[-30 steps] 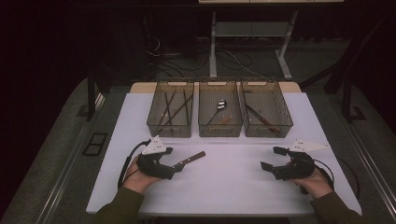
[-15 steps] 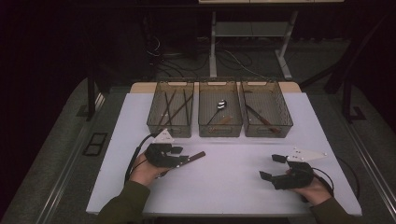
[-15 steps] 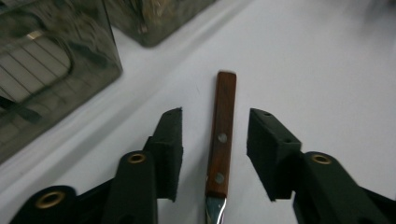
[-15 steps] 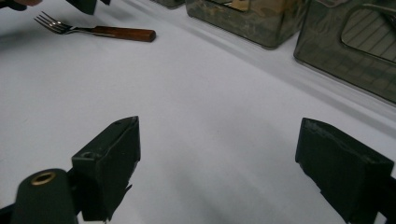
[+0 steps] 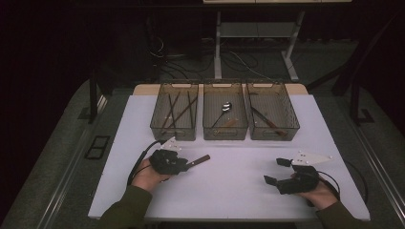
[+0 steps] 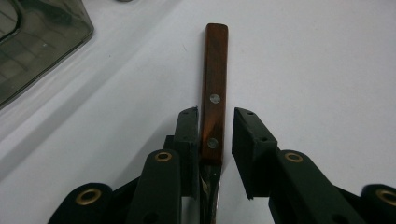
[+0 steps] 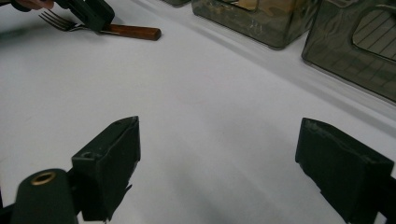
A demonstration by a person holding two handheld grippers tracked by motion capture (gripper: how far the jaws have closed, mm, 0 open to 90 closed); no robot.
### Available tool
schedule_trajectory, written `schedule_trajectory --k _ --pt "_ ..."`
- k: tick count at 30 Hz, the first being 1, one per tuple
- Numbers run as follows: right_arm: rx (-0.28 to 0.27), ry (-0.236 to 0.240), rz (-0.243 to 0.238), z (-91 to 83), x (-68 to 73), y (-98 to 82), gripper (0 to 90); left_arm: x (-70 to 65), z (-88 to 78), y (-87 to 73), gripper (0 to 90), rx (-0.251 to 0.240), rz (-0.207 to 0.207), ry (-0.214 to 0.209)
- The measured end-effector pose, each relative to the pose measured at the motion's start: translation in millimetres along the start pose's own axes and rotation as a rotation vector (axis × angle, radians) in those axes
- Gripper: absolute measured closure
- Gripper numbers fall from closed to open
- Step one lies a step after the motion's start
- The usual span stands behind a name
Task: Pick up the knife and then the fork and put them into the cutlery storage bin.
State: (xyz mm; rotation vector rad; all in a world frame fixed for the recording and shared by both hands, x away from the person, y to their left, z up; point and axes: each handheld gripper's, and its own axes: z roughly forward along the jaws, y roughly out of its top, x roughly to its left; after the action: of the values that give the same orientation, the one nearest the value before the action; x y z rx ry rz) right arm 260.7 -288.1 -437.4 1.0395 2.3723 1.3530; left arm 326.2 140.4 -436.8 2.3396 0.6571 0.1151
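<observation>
High view: fixed above the near edge, facing forward and down over the whole white bench (image 5: 229,186). Left gripper view: close, low, along its claw (image 6: 217,135). Right gripper view: low, near the surface, facing across the bench. Both gripper views share the wooden-handled fork (image 7: 135,31).

Three bins stand side by side along the far edge of the table (image 5: 119,191): left bin (image 5: 175,112) with sticks in it, middle bin (image 5: 225,113) with a spoon (image 5: 224,109), right bin (image 5: 271,112) with one utensil (kind unclear). Before the left bin a fork (image 6: 214,93) lies on the table, handle toward the bins. Left gripper (image 5: 184,165) sits over the fork; right gripper (image 5: 277,171) well apart, before the right bin.
</observation>
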Motion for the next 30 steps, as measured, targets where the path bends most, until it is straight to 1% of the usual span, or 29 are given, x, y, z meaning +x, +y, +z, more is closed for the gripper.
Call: schedule_trajectory --k 2,3,5,7,10,11,12,14,19,22,24,28,30 --pt "0.000 0.001 0.000 0.0 -0.4 0.0 14.2 -2.3 1.9 0.0 71.2 0.005 0.000 0.007" --pt "0.000 0.001 0.000 -0.1 -0.5 0.0 14.2 -1.9 2.4 0.1 71.7 0.013 0.016 0.012" --pt "-0.001 0.000 -0.001 -0.2 -0.6 0.0 14.3 -3.2 3.6 -1.1 72.7 0.011 -0.002 0.014" --pt "-0.003 0.000 0.000 -0.2 -0.5 0.0 14.2 -1.2 3.1 -1.7 73.8 0.012 0.023 0.014" --pt "-0.002 0.004 -0.001 0.0 -0.4 -0.3 14.2 -2.0 3.3 -2.5 74.5 0.014 0.034 0.014" --pt "-0.004 0.006 -0.004 0.5 -0.1 -0.7 14.2 -3.4 3.9 -2.6 74.6 0.009 0.027 0.016" --pt "0.000 0.011 -0.008 1.0 -0.4 -1.0 14.2 -3.7 3.6 -2.5 74.6 0.015 0.040 0.020" --pt "0.008 0.035 0.002 2.0 -0.5 -1.5 14.2 -5.2 3.9 -2.1 74.6 0.019 0.053 0.028" --pt "0.016 0.044 0.005 2.3 -0.7 -2.2 14.2 -6.1 4.1 -1.5 75.1 0.027 0.078 0.031" --pt "0.011 0.047 0.003 1.7 -0.8 -2.1 14.2 -4.7 3.9 -1.4 76.4 0.028 0.089 0.021" --pt "0.010 0.051 -0.001 1.6 -0.6 -2.3 14.2 -3.6 3.8 -1.2 76.6 0.029 0.083 0.014" --pt "0.017 0.055 -0.016 3.0 -0.5 -2.5 14.2 -3.5 3.7 0.0 76.8 0.035 0.091 0.013" --pt "0.028 0.055 -0.018 3.3 -0.7 -2.4 14.3 -3.9 3.8 0.6 76.8 0.036 0.083 0.011"
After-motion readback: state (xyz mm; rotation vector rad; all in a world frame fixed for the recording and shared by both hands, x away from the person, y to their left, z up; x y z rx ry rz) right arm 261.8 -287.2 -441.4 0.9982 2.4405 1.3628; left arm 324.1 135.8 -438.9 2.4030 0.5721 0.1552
